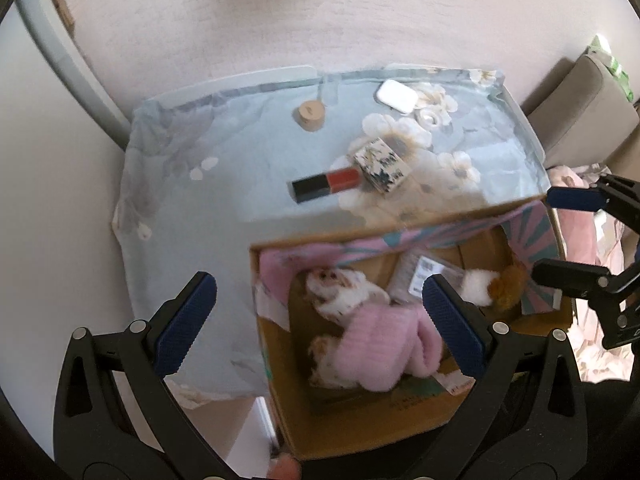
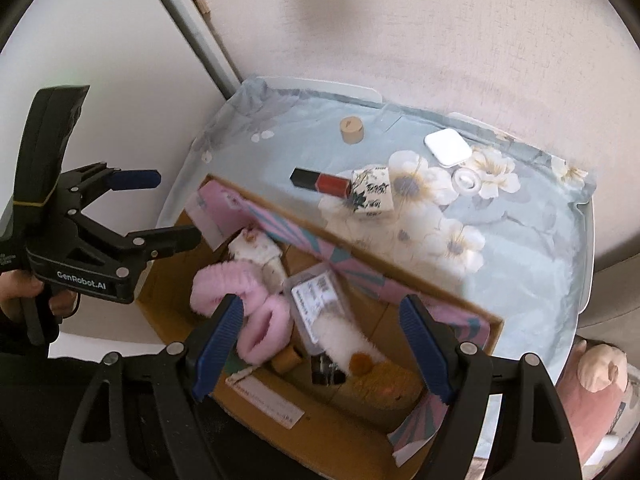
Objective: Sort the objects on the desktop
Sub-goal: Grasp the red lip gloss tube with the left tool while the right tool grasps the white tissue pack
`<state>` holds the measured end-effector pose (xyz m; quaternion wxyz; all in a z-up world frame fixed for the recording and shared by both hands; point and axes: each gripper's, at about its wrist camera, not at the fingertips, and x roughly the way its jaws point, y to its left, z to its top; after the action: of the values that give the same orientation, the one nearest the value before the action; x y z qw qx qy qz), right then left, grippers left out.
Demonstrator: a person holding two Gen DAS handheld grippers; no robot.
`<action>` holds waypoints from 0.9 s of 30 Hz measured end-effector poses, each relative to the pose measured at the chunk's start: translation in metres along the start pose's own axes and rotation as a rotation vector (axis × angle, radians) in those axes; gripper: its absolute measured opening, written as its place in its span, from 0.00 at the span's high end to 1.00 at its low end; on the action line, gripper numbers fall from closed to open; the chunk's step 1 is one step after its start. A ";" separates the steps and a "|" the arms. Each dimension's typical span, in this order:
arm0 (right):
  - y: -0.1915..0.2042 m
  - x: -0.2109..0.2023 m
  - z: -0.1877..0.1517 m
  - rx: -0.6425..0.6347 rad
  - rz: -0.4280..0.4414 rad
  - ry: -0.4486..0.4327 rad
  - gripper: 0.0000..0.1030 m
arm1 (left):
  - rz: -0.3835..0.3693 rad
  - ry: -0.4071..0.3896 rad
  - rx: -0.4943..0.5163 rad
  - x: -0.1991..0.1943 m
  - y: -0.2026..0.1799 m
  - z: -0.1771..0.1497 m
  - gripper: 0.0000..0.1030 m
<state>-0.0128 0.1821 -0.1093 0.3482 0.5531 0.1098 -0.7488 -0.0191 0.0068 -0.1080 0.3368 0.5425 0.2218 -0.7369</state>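
A cardboard box stands at the near edge of a table covered by a pale blue floral cloth. It holds a pink fluffy item, a white plush toy, a brown plush and a clear packet. On the cloth lie a red and black tube, a patterned box, a wooden cylinder and a white case. My left gripper and right gripper are open and empty above the box.
A small white round object lies near the white case. A plain wall runs behind the table. A grey chair stands at the right, with pink cloth items below it.
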 end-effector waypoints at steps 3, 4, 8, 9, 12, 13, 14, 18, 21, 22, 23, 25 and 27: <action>-0.006 -0.001 0.016 -0.007 -0.017 -0.010 0.25 | -0.004 0.027 -0.017 0.009 0.006 0.024 0.00; -0.008 -0.001 0.022 -0.011 -0.019 -0.011 0.25 | -0.008 0.041 -0.023 0.014 0.007 0.034 0.00; -0.021 0.006 0.048 -0.051 -0.033 0.013 0.25 | -0.030 0.151 -0.042 0.047 0.008 0.066 0.00; -0.025 0.010 0.056 -0.066 -0.039 0.026 0.25 | -0.038 0.180 -0.045 0.057 0.007 0.073 0.00; -0.040 0.025 0.074 -0.100 -0.042 0.071 0.25 | -0.028 0.258 -0.041 0.086 0.003 0.084 0.00; -0.046 0.033 0.080 -0.108 -0.038 0.090 0.25 | -0.015 0.289 -0.036 0.099 0.002 0.089 0.00; -0.052 0.042 0.085 -0.117 -0.023 0.111 0.25 | -0.008 0.306 -0.036 0.107 0.001 0.092 0.00; -0.064 0.080 0.092 -0.169 0.030 0.185 0.25 | -0.002 0.376 -0.081 0.139 0.005 0.106 0.01; -0.070 0.108 0.095 -0.196 0.067 0.234 0.25 | -0.007 0.424 -0.132 0.158 0.009 0.112 0.01; -0.073 0.119 0.095 -0.196 0.084 0.252 0.25 | -0.006 0.437 -0.148 0.162 0.010 0.113 0.01; -0.073 0.125 0.095 -0.196 0.096 0.264 0.25 | -0.005 0.446 -0.159 0.165 0.011 0.113 0.01; -0.073 0.137 0.095 -0.205 0.117 0.285 0.25 | -0.004 0.472 -0.176 0.172 0.010 0.112 0.02; -0.071 0.148 0.093 -0.219 0.123 0.304 0.25 | 0.006 0.493 -0.188 0.176 0.009 0.111 0.02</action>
<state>-0.1502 0.1238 -0.2245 0.4310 0.6243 0.2080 -0.6174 -0.1175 -0.1209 -0.2405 0.3238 0.6724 0.3633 -0.5578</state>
